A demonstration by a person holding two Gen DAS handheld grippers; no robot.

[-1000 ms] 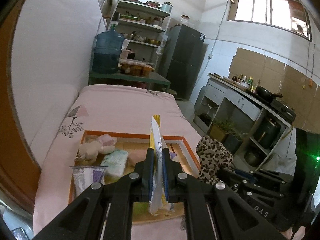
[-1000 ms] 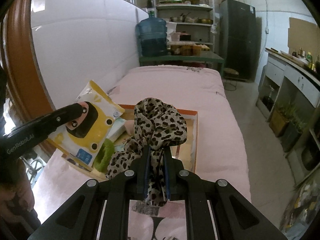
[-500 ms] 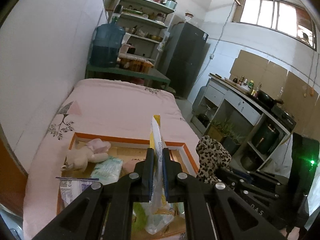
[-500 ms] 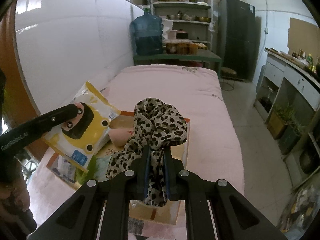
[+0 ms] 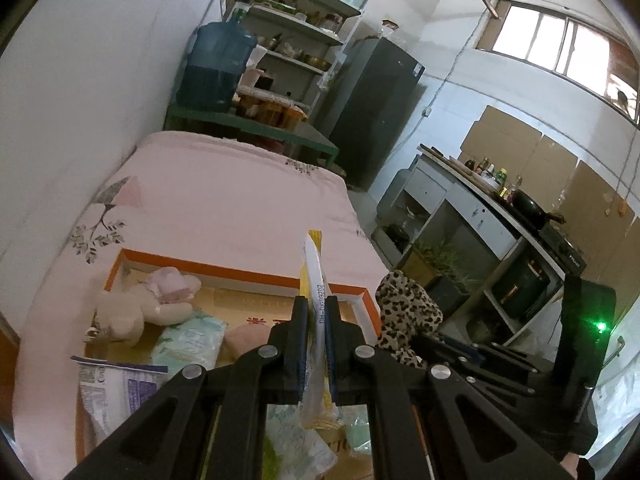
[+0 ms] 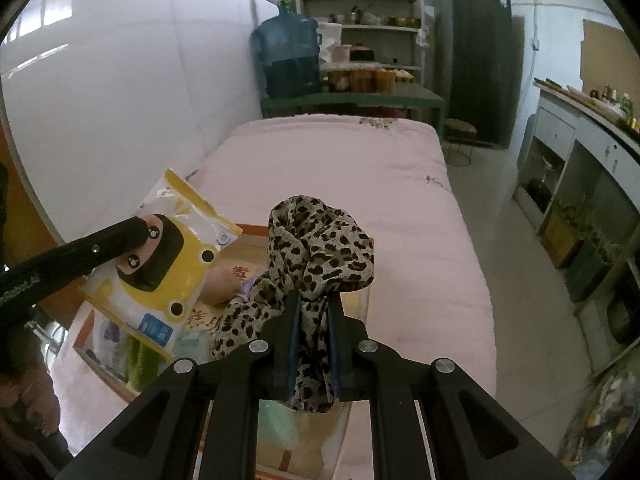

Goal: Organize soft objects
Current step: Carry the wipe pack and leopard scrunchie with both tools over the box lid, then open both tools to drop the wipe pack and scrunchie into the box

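Your left gripper (image 5: 316, 320) is clamped on a yellow-and-white wipes pack (image 6: 168, 264), held edge-on above the orange-rimmed tray (image 5: 240, 270). Your right gripper (image 6: 314, 316), at its 3 o'clock, pinches a leopard-print cloth (image 6: 320, 248). Tray contents: plush toy (image 5: 136, 308) at 10 o'clock, tissue packs beside it.

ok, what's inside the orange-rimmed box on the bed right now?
In the orange-rimmed box: a pale plush toy, a mint tissue pack, a pink soft item and a purple-printed packet. The left gripper hides the near part.
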